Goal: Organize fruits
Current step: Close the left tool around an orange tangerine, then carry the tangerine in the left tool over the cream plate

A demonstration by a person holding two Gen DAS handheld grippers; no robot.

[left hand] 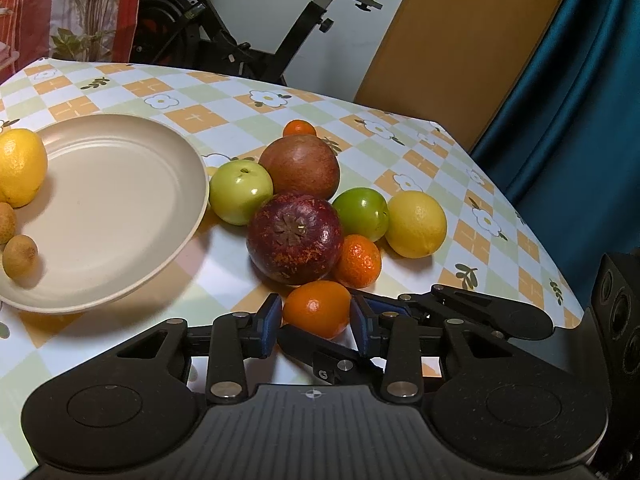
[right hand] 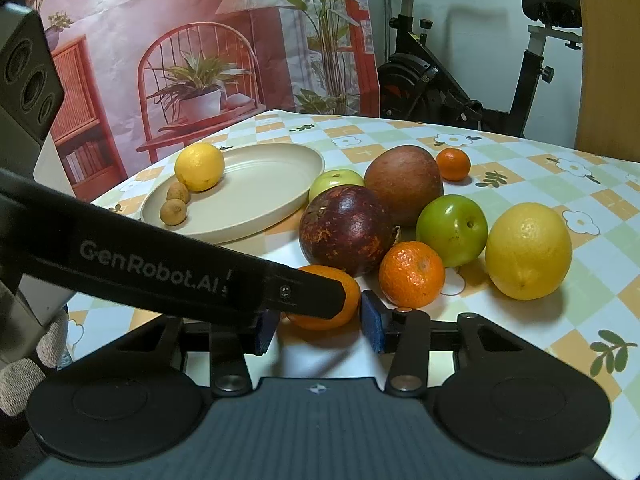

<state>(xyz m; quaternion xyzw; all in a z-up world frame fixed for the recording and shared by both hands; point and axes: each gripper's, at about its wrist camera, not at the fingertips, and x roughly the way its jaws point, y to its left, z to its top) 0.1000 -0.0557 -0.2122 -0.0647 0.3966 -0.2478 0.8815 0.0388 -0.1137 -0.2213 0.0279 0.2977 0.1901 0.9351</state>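
A small smooth orange (left hand: 314, 308) lies on the tablecloth at the near edge of the fruit pile. My left gripper (left hand: 316, 322) has its blue pads (left hand: 269, 322) against both sides of it. My right gripper (right hand: 318, 326) straddles the same orange (right hand: 352, 292) with a slight gap at its left pad, and the left gripper's black finger (right hand: 180, 272) crosses in front. Behind the orange sit a dark purple fruit (left hand: 294, 238), a mandarin (left hand: 358, 260), two green apples (left hand: 240, 192), a lemon (left hand: 416, 224) and a brown-red fruit (left hand: 300, 166). The beige plate (left hand: 120, 240) at left holds a lemon (left hand: 20, 166) and two longans (left hand: 20, 256).
Another small mandarin (left hand: 299, 128) sits behind the pile. The checked tablecloth (left hand: 460, 184) ends at the right, beside a blue curtain (left hand: 580, 120). An exercise bike (left hand: 256, 32) stands beyond the far edge. A gloved hand (right hand: 24, 372) shows at lower left.
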